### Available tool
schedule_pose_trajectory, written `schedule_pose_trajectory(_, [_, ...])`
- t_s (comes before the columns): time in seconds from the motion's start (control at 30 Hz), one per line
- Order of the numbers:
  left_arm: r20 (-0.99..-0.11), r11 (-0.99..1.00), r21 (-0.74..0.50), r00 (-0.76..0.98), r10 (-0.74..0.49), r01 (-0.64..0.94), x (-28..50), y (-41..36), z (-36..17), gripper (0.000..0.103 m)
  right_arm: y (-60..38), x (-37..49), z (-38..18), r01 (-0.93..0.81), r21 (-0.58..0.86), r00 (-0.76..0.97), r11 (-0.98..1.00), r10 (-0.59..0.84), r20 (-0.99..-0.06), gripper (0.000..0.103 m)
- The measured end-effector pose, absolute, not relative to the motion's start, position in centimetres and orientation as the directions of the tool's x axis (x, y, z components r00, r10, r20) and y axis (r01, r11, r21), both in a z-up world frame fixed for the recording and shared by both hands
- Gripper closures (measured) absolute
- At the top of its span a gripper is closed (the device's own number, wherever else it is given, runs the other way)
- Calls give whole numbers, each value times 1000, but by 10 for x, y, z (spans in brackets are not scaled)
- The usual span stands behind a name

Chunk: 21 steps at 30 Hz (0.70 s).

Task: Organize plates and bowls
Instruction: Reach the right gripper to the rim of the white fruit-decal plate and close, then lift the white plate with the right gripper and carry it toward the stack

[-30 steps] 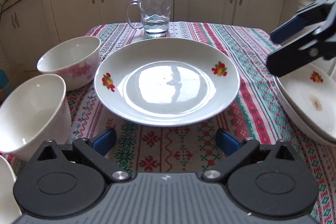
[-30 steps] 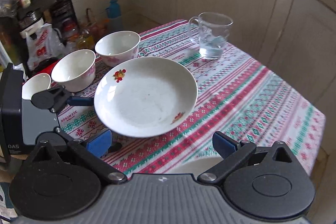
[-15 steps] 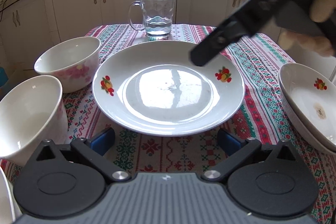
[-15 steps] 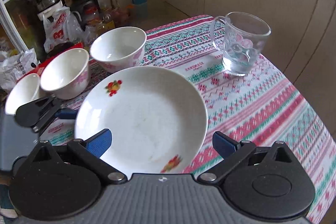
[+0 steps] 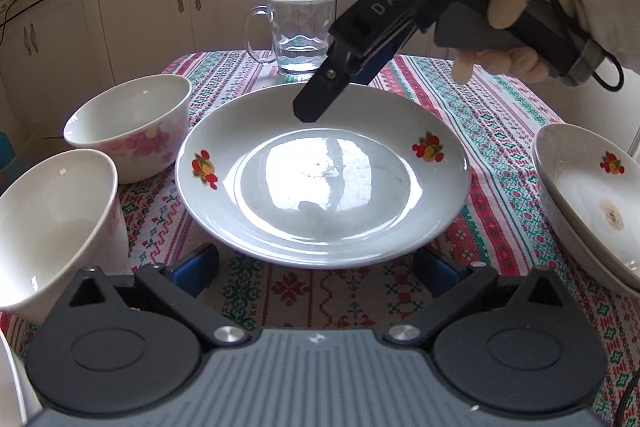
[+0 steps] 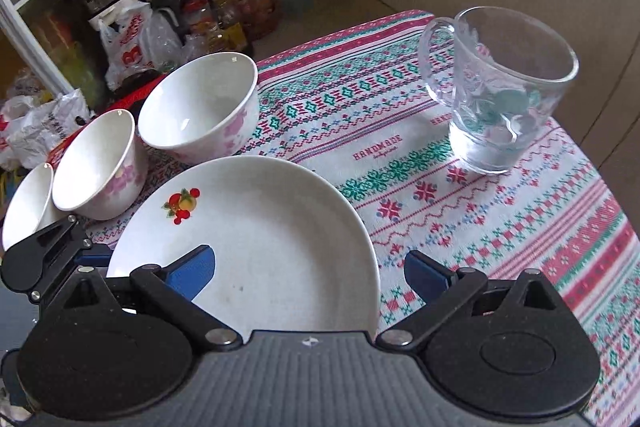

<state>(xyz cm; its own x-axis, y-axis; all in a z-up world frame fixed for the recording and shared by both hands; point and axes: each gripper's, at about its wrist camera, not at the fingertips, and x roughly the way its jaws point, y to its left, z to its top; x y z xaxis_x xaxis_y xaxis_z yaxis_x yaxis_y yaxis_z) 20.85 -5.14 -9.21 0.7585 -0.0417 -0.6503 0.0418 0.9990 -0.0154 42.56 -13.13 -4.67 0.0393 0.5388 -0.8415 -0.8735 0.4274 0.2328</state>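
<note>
The wide white ceramic plate with red fruit motifs [image 5: 320, 183] lies flat in the middle of the table [image 5: 500, 131], which is covered by a red, green and white patterned cloth. The left tongs [image 5: 316, 263] sit low at the near edge, spread wide with nothing between them, their blue pads [image 5: 196, 263] just short of the plate's near rim. The right tongs [image 6: 310, 273] hang over the plate's far side, also spread wide and empty; one blue pad [image 6: 192, 271] is above the plate's well, the other beyond its rim over the cloth. A gloved hand [image 5: 560, 11] holds them.

Along the left edge stand two white bowls with pink flower prints, one farther [image 5: 132, 127] and one nearer [image 5: 52, 227]; a third white bowl [image 6: 26, 207] shows beside them in the right wrist view. A second white fruit-patterned plate [image 5: 592, 203] rests at the right edge. A clear glass mug with some water [image 5: 300, 31] stands near the far edge.
</note>
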Motion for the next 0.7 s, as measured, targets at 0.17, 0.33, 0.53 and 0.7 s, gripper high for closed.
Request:
schedule_pose_trajectory(0.17, [-644,999,-12,764,-37,38,208,-52,-93,0,-124,431,-51,-876,294,-47,383,538,-841,6])
schedule_pose_trajectory(0.33, [-635,999,-2,771,-36,45,207,-52,-93,1,-118,435,-53,-871,342,-113,352,534,-838,9])
schedule_pose_trajectory(0.53, [-628,999,14,777,-29,49,208,-53,-93,1,-114,445,-56,-853,400,-178,334,534,-827,9])
schedule_pose_trajectory(0.7, [-614,996,61,789,-10,60,206,-60,-92,1,-116,447,-56,-842,428,-203,329,542,-816,9])
